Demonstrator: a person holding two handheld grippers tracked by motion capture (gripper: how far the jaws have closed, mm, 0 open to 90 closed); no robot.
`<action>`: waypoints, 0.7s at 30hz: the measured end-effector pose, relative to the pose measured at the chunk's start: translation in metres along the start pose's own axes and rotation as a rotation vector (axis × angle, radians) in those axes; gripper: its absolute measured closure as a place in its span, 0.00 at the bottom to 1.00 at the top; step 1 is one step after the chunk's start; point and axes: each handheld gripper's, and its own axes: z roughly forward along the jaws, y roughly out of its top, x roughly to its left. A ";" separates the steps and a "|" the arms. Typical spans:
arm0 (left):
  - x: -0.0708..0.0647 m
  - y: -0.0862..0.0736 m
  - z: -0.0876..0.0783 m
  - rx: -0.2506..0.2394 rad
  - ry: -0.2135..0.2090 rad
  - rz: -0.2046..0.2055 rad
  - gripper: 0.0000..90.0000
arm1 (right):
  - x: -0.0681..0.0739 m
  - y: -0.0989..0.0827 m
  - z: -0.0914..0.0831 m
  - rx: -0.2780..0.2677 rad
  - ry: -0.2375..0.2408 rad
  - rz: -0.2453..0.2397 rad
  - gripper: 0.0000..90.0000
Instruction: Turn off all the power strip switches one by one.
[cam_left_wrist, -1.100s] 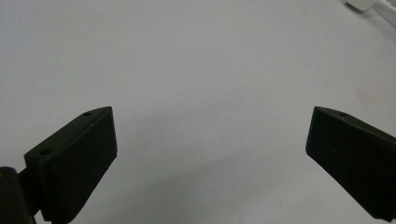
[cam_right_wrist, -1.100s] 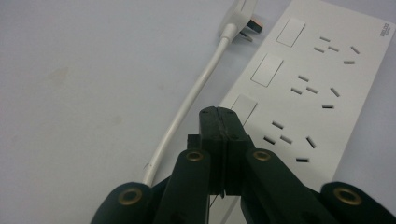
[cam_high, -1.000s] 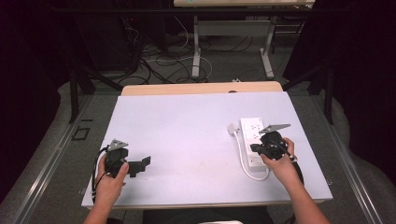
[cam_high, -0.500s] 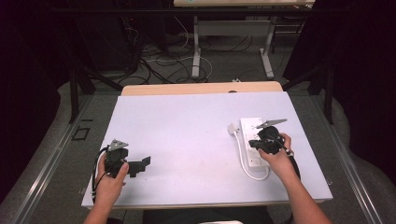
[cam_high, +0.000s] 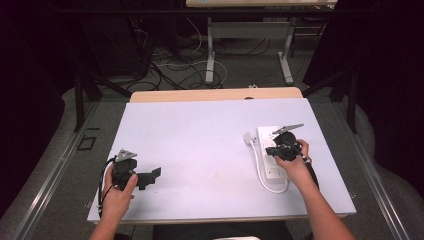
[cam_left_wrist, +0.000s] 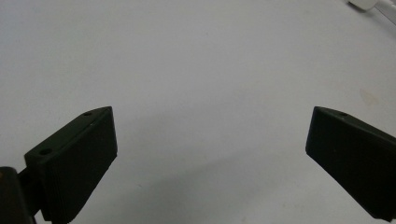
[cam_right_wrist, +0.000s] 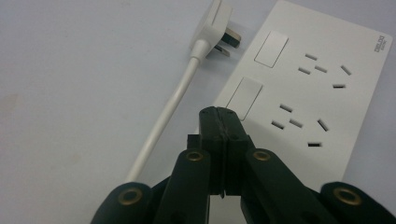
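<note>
The power strip (cam_high: 270, 152) lies near the desk's (cam_high: 200, 140) right edge, its plug (cam_right_wrist: 212, 21) loose beside it. The right gripper (cam_right_wrist: 223, 119), jaws pressed together and empty, hovers over a rocker switch (cam_right_wrist: 243, 95); pressing it seems yet undone. The left gripper (cam_left_wrist: 208, 135) waits wide open, holding nothing, near the front-left corner.

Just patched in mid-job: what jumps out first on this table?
The white power strip at the table's right side, with its cable looped alongside and the plug lying loose by its far end. The right tool hangs over it, shut, tips near a rocker switch. The left tool waits open over bare table at the near left.
</note>
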 end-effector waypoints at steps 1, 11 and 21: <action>0.000 0.000 0.000 0.000 0.000 0.000 0.02 | -0.001 0.000 0.001 0.005 -0.004 -0.004 1.00; 0.001 0.000 0.000 0.002 0.002 0.001 0.02 | -0.003 0.001 0.008 0.016 -0.011 0.007 1.00; 0.001 0.000 0.000 0.000 0.004 0.000 0.02 | -0.004 0.002 0.010 0.017 -0.008 0.012 1.00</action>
